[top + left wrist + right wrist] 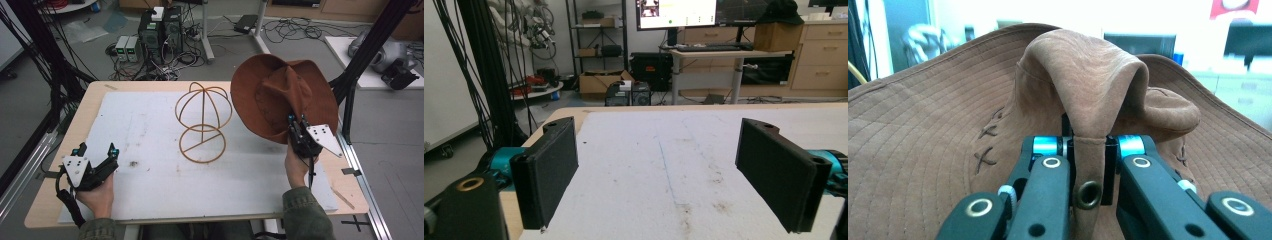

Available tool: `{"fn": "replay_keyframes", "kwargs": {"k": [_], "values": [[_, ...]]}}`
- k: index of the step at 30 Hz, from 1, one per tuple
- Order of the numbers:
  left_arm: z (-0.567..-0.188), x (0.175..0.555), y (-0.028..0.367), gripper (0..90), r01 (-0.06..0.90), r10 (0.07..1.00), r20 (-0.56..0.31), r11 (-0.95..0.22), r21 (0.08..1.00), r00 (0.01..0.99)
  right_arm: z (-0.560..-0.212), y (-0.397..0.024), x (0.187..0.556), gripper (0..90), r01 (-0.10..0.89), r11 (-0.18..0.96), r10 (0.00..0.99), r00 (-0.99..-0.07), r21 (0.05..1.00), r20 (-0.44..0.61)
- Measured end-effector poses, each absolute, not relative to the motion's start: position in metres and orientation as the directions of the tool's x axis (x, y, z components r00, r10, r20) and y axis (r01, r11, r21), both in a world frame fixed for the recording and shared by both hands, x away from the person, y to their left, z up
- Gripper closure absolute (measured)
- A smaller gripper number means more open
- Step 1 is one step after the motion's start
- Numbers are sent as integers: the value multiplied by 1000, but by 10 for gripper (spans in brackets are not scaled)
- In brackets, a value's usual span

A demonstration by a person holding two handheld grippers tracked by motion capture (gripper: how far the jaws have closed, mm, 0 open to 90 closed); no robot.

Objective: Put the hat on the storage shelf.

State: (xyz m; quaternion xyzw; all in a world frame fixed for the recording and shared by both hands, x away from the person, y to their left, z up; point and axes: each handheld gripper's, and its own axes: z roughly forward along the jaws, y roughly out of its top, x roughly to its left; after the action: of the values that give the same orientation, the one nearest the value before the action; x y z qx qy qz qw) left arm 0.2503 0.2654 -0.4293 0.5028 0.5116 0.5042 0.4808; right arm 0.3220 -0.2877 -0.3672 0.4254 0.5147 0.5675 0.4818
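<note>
Brown hat [280,95] is held aloft at 2 o'clock, crown fold pinched between closed jaws of right gripper [296,124], likely for carrying to wire stand [202,122] at bench centre. Left gripper [96,150], jaws open and empty, is rested at 8 o'clock.

Grey floor [300,55] beyond the table, strewn with loose black cables [292,29]. Two dark computer towers [161,30] stand on it, smaller pale units [128,48] beside them. Black frame struts [372,47] rise at both sides. In the left gripper view: a desk [724,52] bearing lit monitors [676,12], wooden drawers [824,60] at right, open shelving [599,35] and a cardboard box [599,82] behind. Lighting is bright and even.
</note>
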Motion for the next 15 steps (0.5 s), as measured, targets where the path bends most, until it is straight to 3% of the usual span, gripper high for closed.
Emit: {"fn": "replay_keyframes", "kwargs": {"k": [1, 4, 15], "values": [[-429, 250, 266, 173, 27, 999, 8, -7, 1000, -35, -364, -286, 318, 883, -160, 0, 986, -166, 987, -27], [-429, 249, 268, 173, 27, 999, 7, -6, 1000, -38, -359, -284, 314, 882, -192, -15, 985, -171, 981, -19], [-429, 249, 269, 173, 27, 999, -1, 2, 1000, -39, -349, -282, 318, 882, -194, -18, 981, -193, 981, -21]]}}
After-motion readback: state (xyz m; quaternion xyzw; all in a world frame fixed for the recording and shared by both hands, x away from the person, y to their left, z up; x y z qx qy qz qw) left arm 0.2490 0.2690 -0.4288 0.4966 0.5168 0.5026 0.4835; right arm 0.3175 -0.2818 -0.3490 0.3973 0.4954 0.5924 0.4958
